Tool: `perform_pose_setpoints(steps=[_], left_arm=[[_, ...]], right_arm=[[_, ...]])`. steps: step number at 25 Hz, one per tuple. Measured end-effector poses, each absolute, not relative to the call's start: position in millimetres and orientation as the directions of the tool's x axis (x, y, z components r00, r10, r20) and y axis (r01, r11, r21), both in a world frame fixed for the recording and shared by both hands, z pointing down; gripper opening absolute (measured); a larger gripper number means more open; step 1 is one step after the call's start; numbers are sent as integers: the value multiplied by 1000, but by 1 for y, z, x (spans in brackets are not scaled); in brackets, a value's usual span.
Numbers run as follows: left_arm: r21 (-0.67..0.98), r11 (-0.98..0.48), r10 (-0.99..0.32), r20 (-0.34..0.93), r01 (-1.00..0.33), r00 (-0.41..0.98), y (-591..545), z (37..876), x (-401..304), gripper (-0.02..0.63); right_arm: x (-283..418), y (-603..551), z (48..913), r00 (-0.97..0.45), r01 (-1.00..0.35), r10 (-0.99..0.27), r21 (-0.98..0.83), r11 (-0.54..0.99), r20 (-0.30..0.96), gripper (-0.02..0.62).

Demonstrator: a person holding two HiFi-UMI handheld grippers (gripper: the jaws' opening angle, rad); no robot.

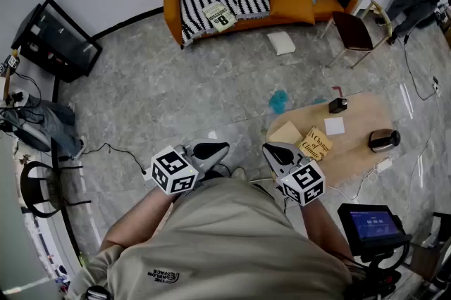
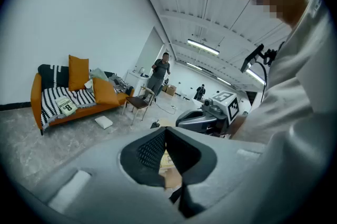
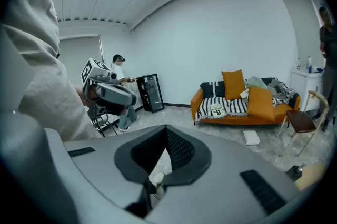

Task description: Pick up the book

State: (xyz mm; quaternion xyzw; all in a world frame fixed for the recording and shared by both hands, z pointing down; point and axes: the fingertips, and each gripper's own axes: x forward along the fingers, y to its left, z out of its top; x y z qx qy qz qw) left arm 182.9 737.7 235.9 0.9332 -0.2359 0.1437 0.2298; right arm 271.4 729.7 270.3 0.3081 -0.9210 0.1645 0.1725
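Right gripper point(image 3: 166, 136): jaws together, nothing between them. Left gripper point(image 2: 166, 134): jaws meet at the tips, likewise empty. Both are held close to the person's chest, tilted a little downward, well apart from any target.

Book point(image 1: 315, 144): yellow cover, lying flat on the wooden table point(image 1: 359, 154), near its near edge toward the left end and just beside a tan pad point(image 1: 285, 132). A second book point(image 1: 219, 15) lies on the sofa point(image 1: 173, 6), far off. I judge the table book to be the target, being nearer the right gripper.

Step in hand, as judged: approach not yet begun. To do it well:
- open the jaws before coming in;
- come in low from the near edge;
- work one jaw under a free corner, since a flat book offers no side to pinch;
- keep clear of the tan pad.

Containers: none seen on the table; a white card point(image 1: 334, 125) and a small black box point(image 1: 337, 105) lie bare. The dark cabinet point(image 1: 56, 38) by the wall: contents cannot be told.
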Motion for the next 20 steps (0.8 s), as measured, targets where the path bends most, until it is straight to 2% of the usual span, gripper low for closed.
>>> perform_pose_setpoints(steps=[13, 20], left_arm=[[349, -798, -346, 402, -491, 848, 712, 238, 195, 8], [364, -779, -376, 380, -510, 845, 675, 236, 167, 8]], right_arm=[[285, 704, 282, -738, -649, -534, -213, 731, 413, 14], [261, 665, 285, -752, -642, -526, -261, 721, 397, 17]])
